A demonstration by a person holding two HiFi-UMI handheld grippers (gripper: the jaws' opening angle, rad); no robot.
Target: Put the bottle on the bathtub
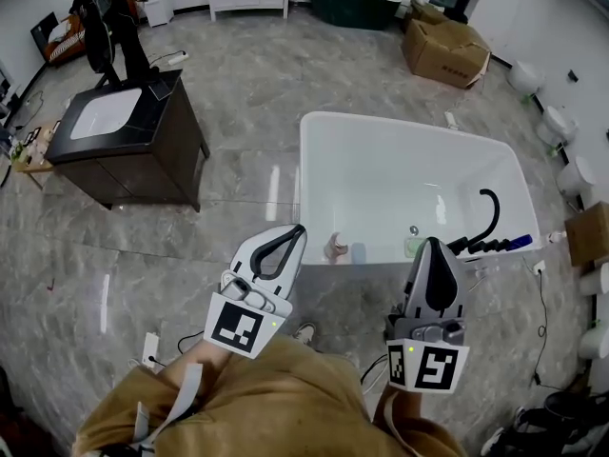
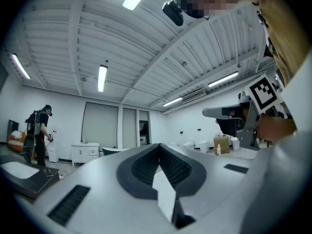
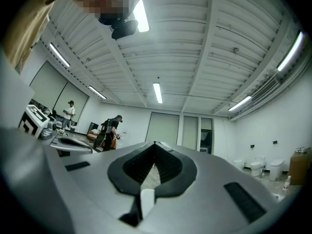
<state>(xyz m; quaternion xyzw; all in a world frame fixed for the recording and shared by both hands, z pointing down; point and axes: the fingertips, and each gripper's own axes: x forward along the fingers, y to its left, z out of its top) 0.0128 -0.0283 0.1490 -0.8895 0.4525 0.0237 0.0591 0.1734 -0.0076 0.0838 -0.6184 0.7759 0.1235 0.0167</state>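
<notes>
A white bathtub (image 1: 314, 188) fills the middle right of the head view. At its near rim stands a small pinkish bottle (image 1: 335, 248); the left gripper view shows it as a small pale bottle (image 2: 218, 149) far off to the right. My left gripper (image 1: 297, 228) hangs just left of the bottle and apart from it, with its jaws shut (image 2: 160, 145) and nothing between them. My right gripper (image 1: 433, 244) hovers over the same rim further right, also shut (image 3: 155, 143) and holding nothing. Both grippers point roughly level across the room.
A black shower hose and tap (image 1: 485, 227) sit on the tub's right rim, with a green item (image 1: 415, 247) and a blue item (image 1: 358, 252) near the bottle. A dark vanity (image 1: 143, 150) stands left, a cardboard box (image 1: 445, 50) behind, toilets (image 1: 557, 122) along the right wall, and a person (image 1: 109, 17) at the back left.
</notes>
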